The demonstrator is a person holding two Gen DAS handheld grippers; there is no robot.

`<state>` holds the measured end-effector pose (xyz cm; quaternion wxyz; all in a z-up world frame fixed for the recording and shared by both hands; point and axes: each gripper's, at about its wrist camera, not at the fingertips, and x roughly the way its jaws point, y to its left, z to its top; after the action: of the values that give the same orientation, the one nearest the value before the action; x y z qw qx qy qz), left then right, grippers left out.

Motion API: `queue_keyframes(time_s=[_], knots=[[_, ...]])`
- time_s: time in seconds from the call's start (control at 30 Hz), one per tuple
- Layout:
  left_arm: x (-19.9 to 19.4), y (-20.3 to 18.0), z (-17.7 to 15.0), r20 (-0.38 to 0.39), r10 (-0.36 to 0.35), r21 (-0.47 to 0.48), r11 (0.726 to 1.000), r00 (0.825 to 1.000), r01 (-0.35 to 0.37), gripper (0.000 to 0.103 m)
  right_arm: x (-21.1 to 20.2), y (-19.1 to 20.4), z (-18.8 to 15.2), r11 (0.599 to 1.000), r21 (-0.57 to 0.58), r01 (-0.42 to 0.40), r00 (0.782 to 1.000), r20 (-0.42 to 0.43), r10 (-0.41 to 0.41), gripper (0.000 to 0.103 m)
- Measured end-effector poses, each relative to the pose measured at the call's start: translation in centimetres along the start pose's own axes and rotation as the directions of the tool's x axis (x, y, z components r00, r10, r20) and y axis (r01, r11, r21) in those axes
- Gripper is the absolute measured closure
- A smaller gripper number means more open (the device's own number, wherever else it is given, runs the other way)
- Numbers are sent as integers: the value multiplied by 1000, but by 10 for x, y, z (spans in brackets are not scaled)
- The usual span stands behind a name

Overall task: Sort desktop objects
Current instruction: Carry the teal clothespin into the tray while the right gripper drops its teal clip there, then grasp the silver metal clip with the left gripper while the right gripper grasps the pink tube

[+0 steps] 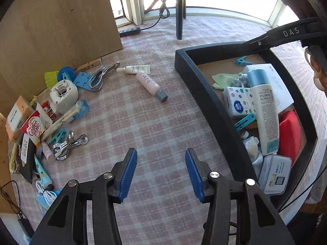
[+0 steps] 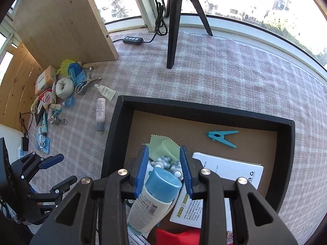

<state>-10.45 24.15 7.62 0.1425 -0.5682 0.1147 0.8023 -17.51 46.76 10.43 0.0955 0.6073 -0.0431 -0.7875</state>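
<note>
My left gripper [image 1: 161, 153] is open over bare checked cloth, nothing between its blue pads; the right wrist view shows it [image 2: 66, 168] left of the tray. A pink bottle with a grey cap [image 1: 150, 85] and a small cream tube [image 1: 138, 69] lie ahead of it. My right gripper [image 2: 164, 149] hangs open above the black tray [image 2: 114, 132]. Below its jaws a white bottle with a blue cap [image 2: 155, 194] lies loose on the tray's contents. In the left wrist view that bottle [image 1: 265, 110] rests there untouched.
A pile at the left holds a white round case [image 1: 63, 96], metal clips [image 1: 65, 145], sachets and cables. The tray holds a teal clothespin [image 2: 221, 137], green cloth [image 2: 163, 147], white box [image 2: 226, 175] and tin [image 1: 276, 173]. A tripod leg [image 1: 179, 10] and wooden board [image 1: 57, 24] stand behind.
</note>
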Motion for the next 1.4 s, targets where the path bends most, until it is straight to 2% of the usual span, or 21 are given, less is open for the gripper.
queue_keyframes(time_s=[0.1,0.2,0.43,0.53,0.67,1.0,1.13,1.23,1.4], knots=[[3,39,-12,-18,39,-43,998,999,-40,56,6,29,7,999,-41,-17,1000,-9,17,72],[8,74,-23,-36,42,-82,996,998,-45,56,17,58,15,997,-73,-31,999,-25,29,72],[15,121,-17,-59,128,-31,991,990,-130,56,64,110,36,994,-97,-47,995,-91,38,71],[19,123,-8,-64,152,48,988,986,-149,55,85,123,42,994,-106,-27,993,-115,15,71],[38,122,5,-93,151,121,983,984,-139,55,105,130,48,995,-102,-4,990,-141,-10,71],[65,126,16,-123,139,143,982,983,-121,54,132,137,54,994,-106,7,984,-176,-25,71],[76,126,15,-151,166,152,978,975,-143,56,135,139,54,993,-119,16,984,-173,-37,71],[76,124,16,-164,137,130,985,977,-117,67,134,139,54,992,-123,15,985,-169,-36,71],[76,118,16,-167,126,89,990,978,-112,78,133,139,53,992,-128,16,986,-161,-37,71]])
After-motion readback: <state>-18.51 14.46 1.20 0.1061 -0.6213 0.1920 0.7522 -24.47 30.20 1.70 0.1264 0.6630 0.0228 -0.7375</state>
